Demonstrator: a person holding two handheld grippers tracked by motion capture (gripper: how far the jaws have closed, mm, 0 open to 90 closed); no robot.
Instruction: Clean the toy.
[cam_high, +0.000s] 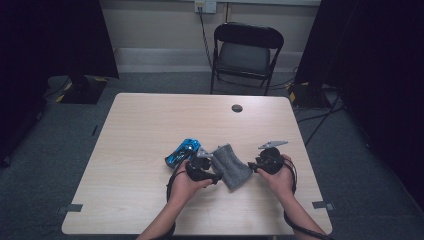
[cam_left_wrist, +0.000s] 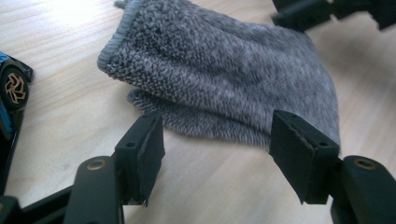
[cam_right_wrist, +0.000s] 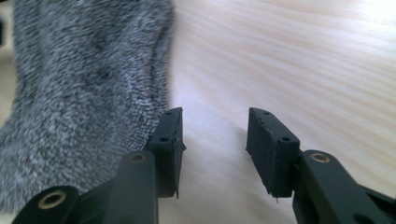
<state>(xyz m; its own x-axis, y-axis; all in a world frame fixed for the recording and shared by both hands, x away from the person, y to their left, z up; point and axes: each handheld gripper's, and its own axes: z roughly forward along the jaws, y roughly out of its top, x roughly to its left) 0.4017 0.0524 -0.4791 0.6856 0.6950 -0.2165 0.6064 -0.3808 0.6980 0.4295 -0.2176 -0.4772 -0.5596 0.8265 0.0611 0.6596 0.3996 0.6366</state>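
The left gripper (cam_left_wrist: 210, 154) and the right gripper (cam_right_wrist: 215, 144), both with jaws apart and empty, flank the grey cloth (cam_high: 231, 166) at nine and three o'clock, so I judge each must next clamp its near edge.

The high view looks forward and down from above the person's side of the bench (cam_high: 150, 125), far enough back to take in its whole top and a chair (cam_high: 246, 55) beyond. The left gripper view rides low and close, looking along its jaws at a grey cloth (cam_left_wrist: 219, 79) — the other gripper's tip at its top edge. The right gripper view sits nearer still, skimming the bench. All three views share the cloth (cam_high: 231, 165) (cam_right_wrist: 79, 93).
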